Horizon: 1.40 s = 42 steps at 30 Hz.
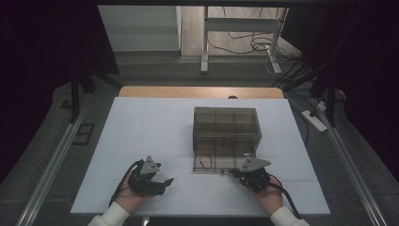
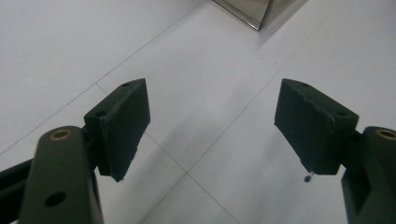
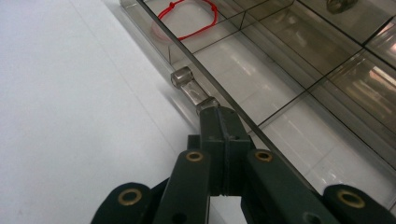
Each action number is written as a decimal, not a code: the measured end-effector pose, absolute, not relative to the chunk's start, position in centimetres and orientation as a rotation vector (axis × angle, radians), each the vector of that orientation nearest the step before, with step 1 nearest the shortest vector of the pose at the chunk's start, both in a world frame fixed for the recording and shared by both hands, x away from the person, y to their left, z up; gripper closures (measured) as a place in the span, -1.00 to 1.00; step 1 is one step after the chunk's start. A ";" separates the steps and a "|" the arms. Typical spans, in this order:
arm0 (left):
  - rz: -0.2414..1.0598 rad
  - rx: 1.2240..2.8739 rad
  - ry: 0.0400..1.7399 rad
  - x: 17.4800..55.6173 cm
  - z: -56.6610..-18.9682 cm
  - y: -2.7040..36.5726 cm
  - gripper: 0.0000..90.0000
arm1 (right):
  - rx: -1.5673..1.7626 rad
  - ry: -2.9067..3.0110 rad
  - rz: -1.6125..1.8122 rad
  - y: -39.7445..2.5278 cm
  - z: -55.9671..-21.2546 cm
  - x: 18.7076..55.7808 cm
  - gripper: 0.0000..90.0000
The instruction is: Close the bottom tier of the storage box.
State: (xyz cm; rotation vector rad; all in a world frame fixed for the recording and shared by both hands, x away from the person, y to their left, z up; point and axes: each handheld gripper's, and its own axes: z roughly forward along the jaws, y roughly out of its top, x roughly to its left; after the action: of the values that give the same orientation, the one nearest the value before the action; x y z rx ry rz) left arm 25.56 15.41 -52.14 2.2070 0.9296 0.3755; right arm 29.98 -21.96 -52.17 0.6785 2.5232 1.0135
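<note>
A smoky clear plastic box (image 1: pixel 226 126) stands mid-table with its bottom drawer (image 1: pixel 221 165) pulled out toward me. The drawer (image 3: pixel 289 88) is split into compartments; the near-left one holds a red string loop (image 3: pixel 189 21), which also shows from above (image 1: pixel 204 161). My right gripper (image 3: pixel 219 112) is shut on the drawer's clear bar handle (image 3: pixel 187 84) at the front edge, and in the high view it (image 1: pixel 235 173) meets the drawer's front. My left gripper (image 2: pixel 212 126) is open over bare white table; from above it (image 1: pixel 165 182) lies left of the drawer, pointing right.
A white sheet (image 1: pixel 141 141) covers the table, with a wooden edge (image 1: pixel 197 92) at the far side. The box's corner (image 2: pixel 259 14) lies ahead of the left gripper. Cables and a desk frame (image 1: pixel 244 42) are on the floor beyond.
</note>
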 end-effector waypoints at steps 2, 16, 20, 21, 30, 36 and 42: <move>0.376 2.207 0.929 25.6 -52.1 15.4 -0.44 | 0.677 2.517 1.017 -21.9 -52.2 30.1 0.98; 0.377 2.209 0.928 25.6 -52.2 15.4 -0.44 | 0.702 2.483 1.029 -21.7 -52.3 31.2 0.98; 0.377 2.209 0.928 25.6 -52.2 15.4 -0.44 | 0.724 2.470 1.045 -21.6 -52.1 31.7 0.98; 0.377 2.209 0.928 25.6 -52.2 15.4 -0.44 | 0.727 2.466 1.048 -21.6 -52.1 31.9 0.98; 0.376 2.211 0.928 25.7 -52.2 15.4 -0.44 | 0.754 2.450 1.047 -21.4 -52.1 33.3 0.98; 0.376 2.212 0.928 25.7 -52.2 15.4 -0.44 | 0.762 2.437 1.036 -21.3 -52.2 33.9 0.98; 0.376 2.212 0.927 25.7 -52.2 15.4 -0.44 | 0.778 2.426 1.028 -21.2 -52.2 34.7 0.98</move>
State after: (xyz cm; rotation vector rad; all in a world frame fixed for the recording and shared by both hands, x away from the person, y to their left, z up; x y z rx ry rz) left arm 25.69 15.45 -52.23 2.2119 0.9275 0.3762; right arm 34.71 -21.22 -52.20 0.7780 2.4264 1.0284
